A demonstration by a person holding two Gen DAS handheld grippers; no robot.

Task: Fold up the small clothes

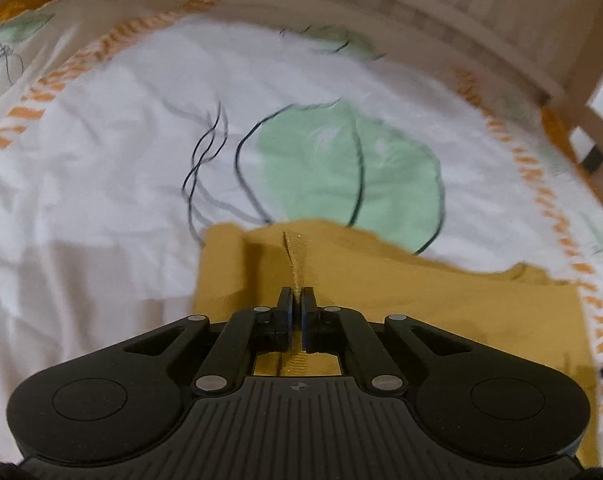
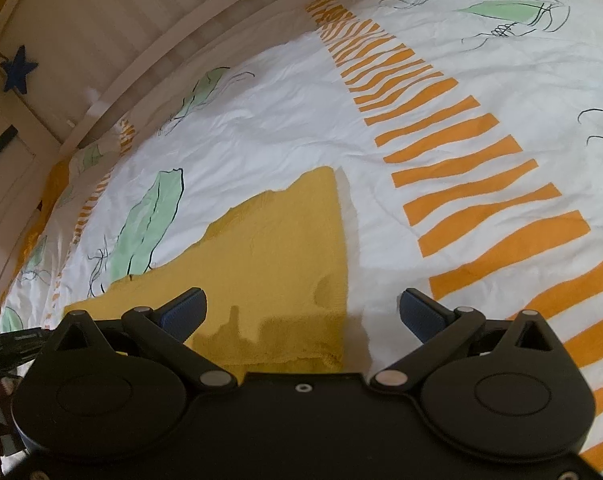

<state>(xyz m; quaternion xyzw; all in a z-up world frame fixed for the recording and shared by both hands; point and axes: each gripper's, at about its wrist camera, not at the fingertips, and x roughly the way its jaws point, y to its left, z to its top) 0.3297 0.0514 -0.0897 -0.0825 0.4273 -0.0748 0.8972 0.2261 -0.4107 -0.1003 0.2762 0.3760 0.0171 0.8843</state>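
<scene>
A mustard-yellow garment lies on a white bedspread. In the left wrist view my left gripper is shut on a pinched ridge of that yellow cloth, which rises as a thin fold between the black fingers. In the right wrist view the same yellow garment lies flat, with its straight edge on the right. My right gripper hovers over its near end, open wide, with blue pads apart and nothing between them.
The bedspread is white with green leaf prints and bands of orange stripes. A pale wooden bed rail runs along the far edge. A blue star hangs on the wall at the left.
</scene>
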